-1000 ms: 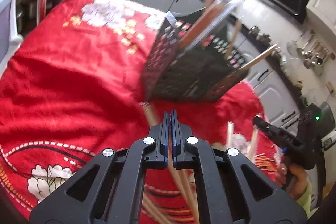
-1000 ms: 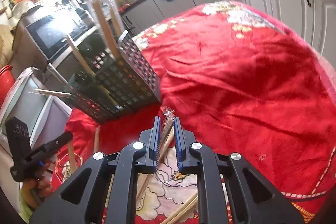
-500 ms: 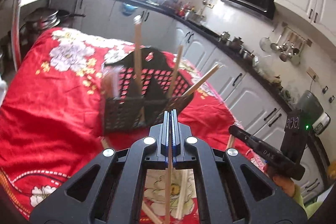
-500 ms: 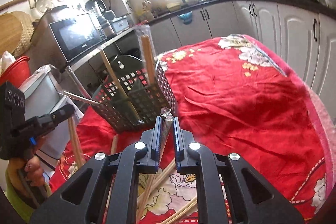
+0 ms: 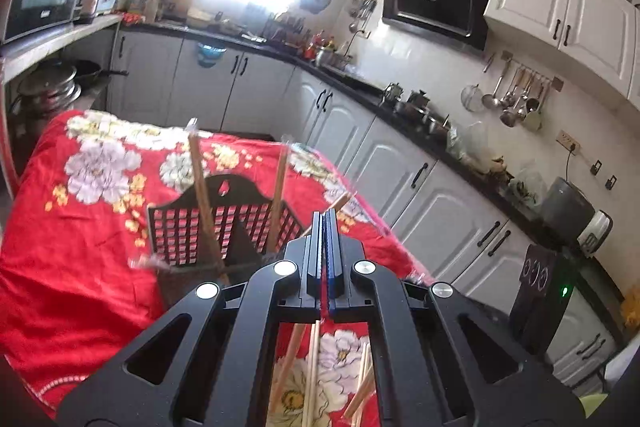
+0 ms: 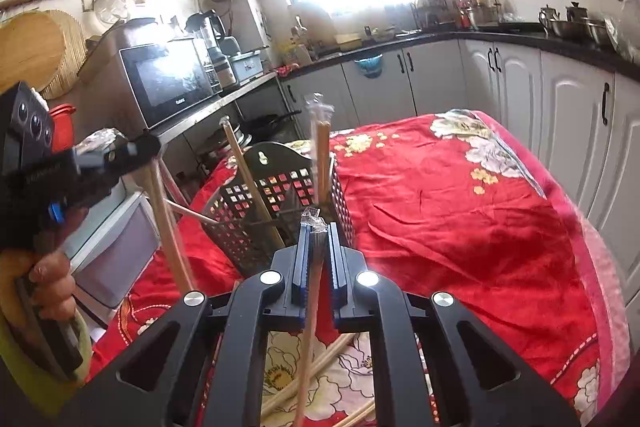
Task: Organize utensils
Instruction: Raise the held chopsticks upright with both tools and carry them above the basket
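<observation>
A black lattice utensil basket (image 5: 224, 227) stands on the red flowered tablecloth (image 5: 72, 267), with wrapped chopstick pairs (image 5: 200, 187) sticking up from it. It also shows in the right wrist view (image 6: 280, 203). My left gripper (image 5: 325, 227) is shut on a thin wooden chopstick (image 5: 312, 367) and held above and in front of the basket. In the right wrist view the left gripper (image 6: 136, 151) holds that stick (image 6: 168, 227) left of the basket. My right gripper (image 6: 318, 247) is shut on a plastic-wrapped chopstick pair (image 6: 310, 315), just in front of the basket.
Several loose chopsticks (image 6: 320, 363) lie on the cloth below both grippers. A white storage drawer (image 6: 120, 247) stands left of the table. White kitchen cabinets (image 5: 420, 187) run along the right, a microwave (image 6: 168, 79) on a shelf at left.
Both grippers have risen and tilted up with their chopsticks; the basket now sits lower and closer to the fingertips in both views.
</observation>
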Tool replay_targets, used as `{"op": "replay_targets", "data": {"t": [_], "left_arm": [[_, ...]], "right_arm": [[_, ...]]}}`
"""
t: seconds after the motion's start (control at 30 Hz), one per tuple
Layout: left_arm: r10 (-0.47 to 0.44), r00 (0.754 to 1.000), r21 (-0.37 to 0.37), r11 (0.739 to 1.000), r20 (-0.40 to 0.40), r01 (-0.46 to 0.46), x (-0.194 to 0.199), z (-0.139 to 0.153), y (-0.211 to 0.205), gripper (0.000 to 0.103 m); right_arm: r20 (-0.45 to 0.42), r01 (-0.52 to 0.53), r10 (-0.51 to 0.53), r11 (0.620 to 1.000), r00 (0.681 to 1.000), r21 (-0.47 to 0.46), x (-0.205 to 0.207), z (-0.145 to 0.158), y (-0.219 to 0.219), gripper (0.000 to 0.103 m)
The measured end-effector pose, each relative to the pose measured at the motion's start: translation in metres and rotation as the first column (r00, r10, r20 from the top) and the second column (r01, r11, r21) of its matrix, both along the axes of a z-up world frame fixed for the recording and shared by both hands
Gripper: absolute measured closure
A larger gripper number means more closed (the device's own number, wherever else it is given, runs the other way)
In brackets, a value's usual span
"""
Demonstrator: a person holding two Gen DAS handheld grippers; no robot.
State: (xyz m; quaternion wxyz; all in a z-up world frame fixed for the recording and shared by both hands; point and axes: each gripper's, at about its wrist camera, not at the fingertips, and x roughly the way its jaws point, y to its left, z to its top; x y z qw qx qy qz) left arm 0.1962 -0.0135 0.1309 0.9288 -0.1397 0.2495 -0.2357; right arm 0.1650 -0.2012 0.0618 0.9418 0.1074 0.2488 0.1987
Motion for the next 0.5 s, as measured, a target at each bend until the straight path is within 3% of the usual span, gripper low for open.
{"op": "replay_targets", "data": {"t": [0.27, 0.5], "left_arm": [[-0.019, 0.998, 0.011, 1.0, 0.063, 0.019, 0.008, 0.028, -0.013, 0.103], [0.039, 0.993, 0.018, 0.999, 0.113, -0.041, 0.026, 0.046, -0.01, 0.103]], "right_arm": [[0.035, -0.012, 0.012, 1.0, 0.999, -0.012, 0.001, 0.016, 0.004, 0.096], [0.078, -0.034, 0.034, 0.999, 0.996, 0.0, 0.007, 0.038, 0.01, 0.096]]}}
